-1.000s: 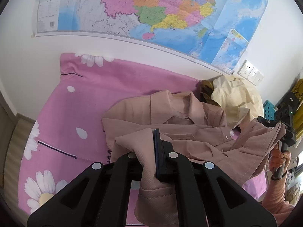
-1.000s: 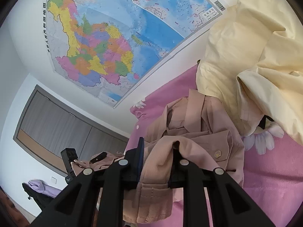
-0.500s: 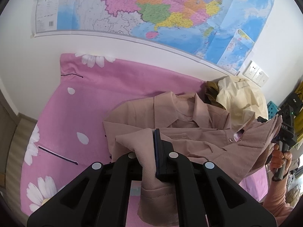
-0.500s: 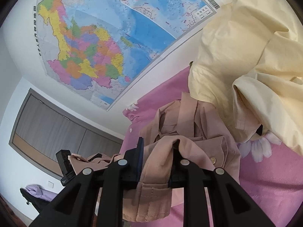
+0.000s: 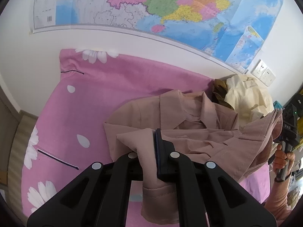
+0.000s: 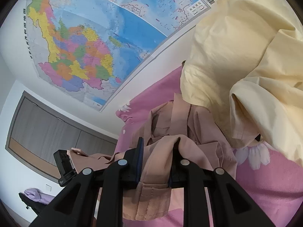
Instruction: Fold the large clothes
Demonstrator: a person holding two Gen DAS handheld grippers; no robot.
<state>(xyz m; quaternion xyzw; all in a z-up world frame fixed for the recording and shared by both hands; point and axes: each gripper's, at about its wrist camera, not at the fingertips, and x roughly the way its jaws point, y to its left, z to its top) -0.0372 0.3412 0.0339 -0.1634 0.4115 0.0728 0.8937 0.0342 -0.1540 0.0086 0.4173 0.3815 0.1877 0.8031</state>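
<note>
Both grippers clamped: left gripper (image 5: 149,151) and right gripper (image 6: 157,162) jaws pinch the tan shirt (image 5: 189,124); fabric hides the fingertips.

hidden: left tool (image 5: 151,141) finger under shirt (image 5: 189,132) | map (image 5: 151,5) cropped

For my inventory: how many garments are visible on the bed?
3: pink shirt held by both grippers, cream garment at its right, olive garment between them; more may be hidden.
</note>
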